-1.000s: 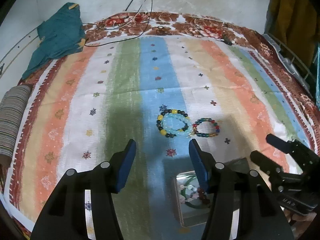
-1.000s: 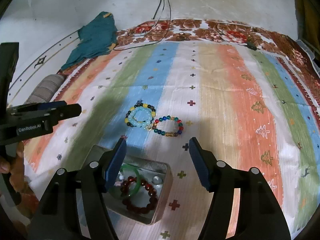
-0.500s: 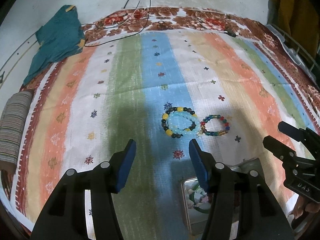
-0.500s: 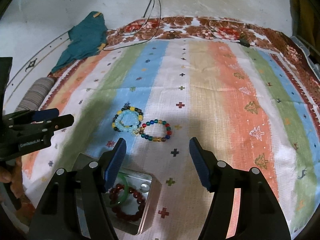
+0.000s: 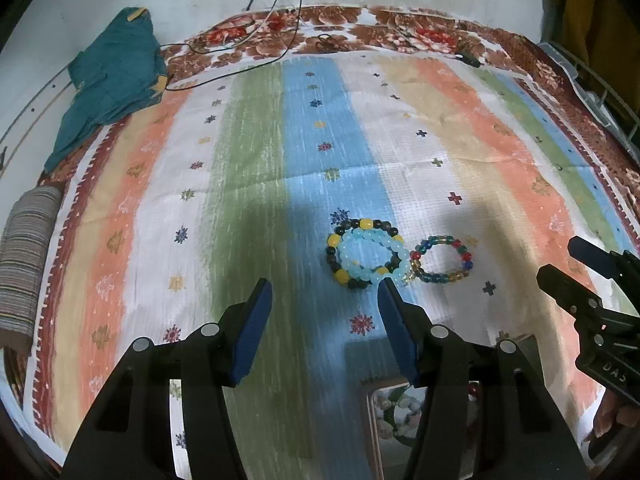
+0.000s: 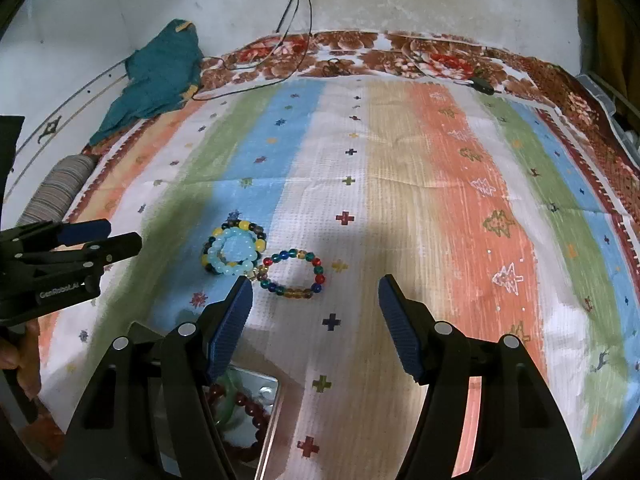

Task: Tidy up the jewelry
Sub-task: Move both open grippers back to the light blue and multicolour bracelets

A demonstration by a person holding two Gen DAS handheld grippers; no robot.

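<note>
Three bead bracelets lie together on the striped cloth: a light blue one [image 5: 374, 256] [image 6: 234, 254] on top of a dark and yellow one [image 5: 344, 256] [image 6: 256, 236], and a multicoloured one [image 5: 442, 258] [image 6: 294, 274] touching them on the right. A metal tin [image 5: 380, 420] [image 6: 268, 396] near me holds a green bangle and a dark red bead bracelet [image 6: 248, 408]. My left gripper [image 5: 326, 320] is open and empty, above the cloth short of the bracelets. My right gripper [image 6: 314, 316] is open and empty, just short of the multicoloured bracelet.
A teal cloth [image 5: 112, 76] lies at the far left corner. A rolled striped fabric [image 5: 24, 256] sits at the left edge. Black cables [image 5: 248, 40] run across the far floral border of the bed. A wire rack [image 5: 600, 92] stands at the right.
Both grippers have drawn back toward me and lifted; the bracelets sit farther ahead and the tin has slipped lower, partly under the fingers. Nothing was picked up.
</note>
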